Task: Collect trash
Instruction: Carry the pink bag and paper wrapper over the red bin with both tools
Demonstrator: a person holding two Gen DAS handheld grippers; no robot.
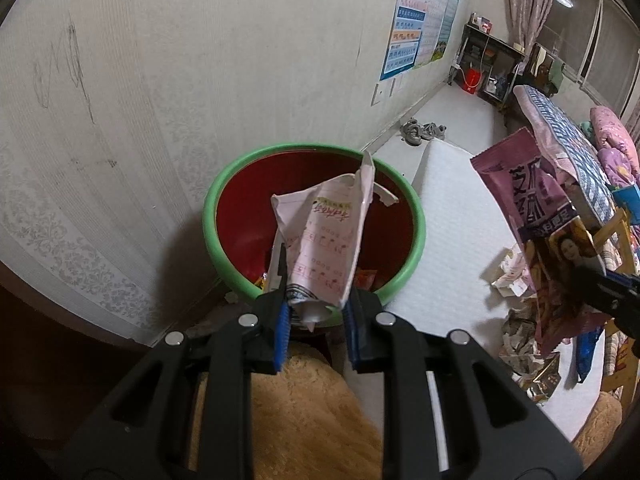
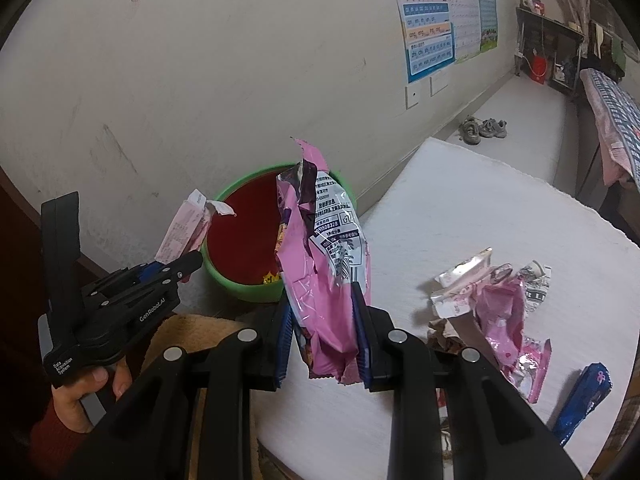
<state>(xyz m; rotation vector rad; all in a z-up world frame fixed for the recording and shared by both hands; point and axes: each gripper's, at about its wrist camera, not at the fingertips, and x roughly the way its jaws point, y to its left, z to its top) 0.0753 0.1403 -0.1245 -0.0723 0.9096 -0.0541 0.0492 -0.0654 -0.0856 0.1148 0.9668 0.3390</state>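
Your left gripper [image 1: 316, 316] clamps a pale wrapper [image 1: 324, 240], upright, directly over the bin [image 1: 224, 184]. Your right gripper [image 2: 324, 340] clamps a pink bag [image 2: 324, 264], farther from the bin, on its right.

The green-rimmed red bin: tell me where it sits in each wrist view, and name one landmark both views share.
Left wrist view: the bin fills the centre, straight ahead of the left gripper, partly hidden by the pale pink wrapper it holds.
Right wrist view: the bin sits left of centre, behind the pink bag held in the right gripper.
Shared landmark: the pair of shoes by the wall.
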